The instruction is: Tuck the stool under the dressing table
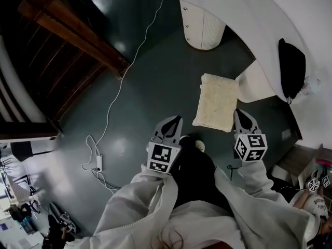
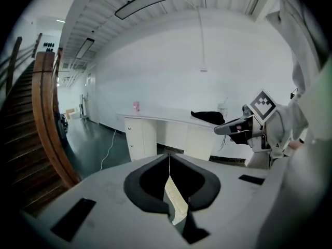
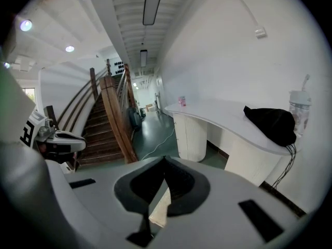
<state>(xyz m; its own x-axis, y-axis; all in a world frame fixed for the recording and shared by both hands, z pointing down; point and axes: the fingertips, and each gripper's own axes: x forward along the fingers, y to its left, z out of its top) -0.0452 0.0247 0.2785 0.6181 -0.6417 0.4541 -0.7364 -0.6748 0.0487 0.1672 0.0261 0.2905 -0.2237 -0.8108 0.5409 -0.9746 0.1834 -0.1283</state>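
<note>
Left gripper (image 1: 175, 120), right gripper (image 1: 240, 114) closed — stool (image 1: 215, 102) ahead.

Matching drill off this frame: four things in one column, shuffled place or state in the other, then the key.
Things
1. stool
2. black item
3. white cable
4. left gripper

Place or state
A. jaws together, nothing held
B. lying on top of the dressing table
C. trailing across the dark floor
D. standing on the floor beside the dressing table, not under it

Pairs: 1-D, 2-B, 3-C, 4-A
</note>
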